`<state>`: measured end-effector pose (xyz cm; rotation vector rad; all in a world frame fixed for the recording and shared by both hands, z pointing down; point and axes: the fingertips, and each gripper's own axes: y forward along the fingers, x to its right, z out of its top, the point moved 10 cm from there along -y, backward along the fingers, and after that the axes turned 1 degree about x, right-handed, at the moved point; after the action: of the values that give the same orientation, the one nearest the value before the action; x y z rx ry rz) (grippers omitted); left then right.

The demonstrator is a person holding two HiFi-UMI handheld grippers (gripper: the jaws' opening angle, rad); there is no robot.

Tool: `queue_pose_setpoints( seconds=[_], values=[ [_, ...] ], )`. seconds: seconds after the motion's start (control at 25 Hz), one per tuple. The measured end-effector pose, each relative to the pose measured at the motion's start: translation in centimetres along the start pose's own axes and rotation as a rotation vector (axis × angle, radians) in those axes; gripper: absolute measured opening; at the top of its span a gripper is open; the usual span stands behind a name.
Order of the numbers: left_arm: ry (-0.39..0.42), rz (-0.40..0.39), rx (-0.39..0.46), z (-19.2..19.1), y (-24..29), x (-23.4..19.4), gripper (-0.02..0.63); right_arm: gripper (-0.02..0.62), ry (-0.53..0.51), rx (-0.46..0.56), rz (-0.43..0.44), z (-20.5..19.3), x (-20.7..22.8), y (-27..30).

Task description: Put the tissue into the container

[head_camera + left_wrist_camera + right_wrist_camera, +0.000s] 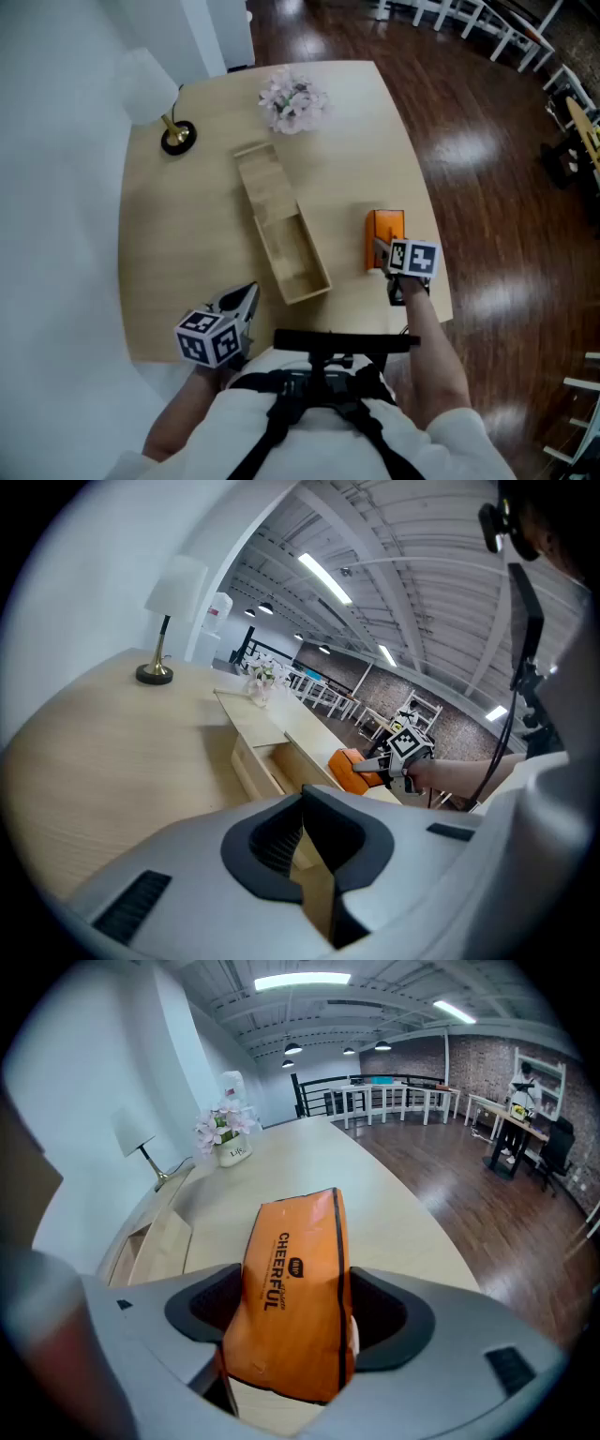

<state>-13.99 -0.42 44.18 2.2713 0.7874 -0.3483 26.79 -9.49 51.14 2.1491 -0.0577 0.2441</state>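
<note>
Orange and glossy, the tissue pack (384,234) lies on the pale wooden table (187,262) at about 4 o'clock, near the right edge and outside the container. Your right gripper (382,255) stands at the pack's near end with its jaws spread wide. The right gripper view shows the pack's end between them, with dark gaps beside it, so the pads are not pressing on it. At 9 o'clock from the pack, well apart from it, the long wooden container (281,225) runs across the middle of the table. Its far part is covered by a flat lid and its near compartment is open and bare. Your left gripper (248,292) hovers at the table's 7 o'clock edge, close to the container's near corner, with its jaws together on nothing. Farther out, a bunch of pale flowers (292,101) sits at 12 o'clock and a small lamp (176,136) at 11 o'clock.
</note>
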Motion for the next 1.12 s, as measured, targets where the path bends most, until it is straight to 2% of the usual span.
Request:
queue_pose_setpoints(
  seconds=[0.32, 1.12],
  values=[
    [-0.001, -0.010, 0.009, 0.1, -0.1, 0.0, -0.005, 0.316, -0.005, 0.022, 0.000, -0.1, 0.1, -0.7],
    [-0.008, -0.023, 0.046, 0.1, -0.6, 0.1, -0.005, 0.293, -0.064, 0.103, 0.068, 1.8, -3.4, -4.6]
  ],
)
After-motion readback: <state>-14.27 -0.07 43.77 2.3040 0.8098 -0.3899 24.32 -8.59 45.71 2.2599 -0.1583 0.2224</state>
